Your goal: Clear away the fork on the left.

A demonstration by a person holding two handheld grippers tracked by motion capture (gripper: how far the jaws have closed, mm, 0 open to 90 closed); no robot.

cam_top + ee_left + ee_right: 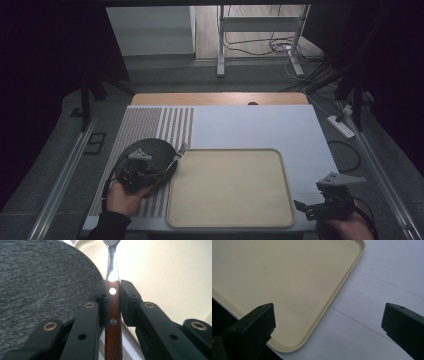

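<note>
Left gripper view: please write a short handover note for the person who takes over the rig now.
Left claw: shut on the wooden handle of a piece of cutlery, its metal end pointing toward the tray; which utensil it is cannot be told.
Right claw: open, holding nothing, above the tray's near right corner.
Things: dark round plate on the striped mat, left of the beige tray.
Done: cutlery gripped.
Left: probably set the cutlery down, maybe on the tray; the plate is not on the tray yet.

No readable text, label, brand or number appears on anything.
</note>
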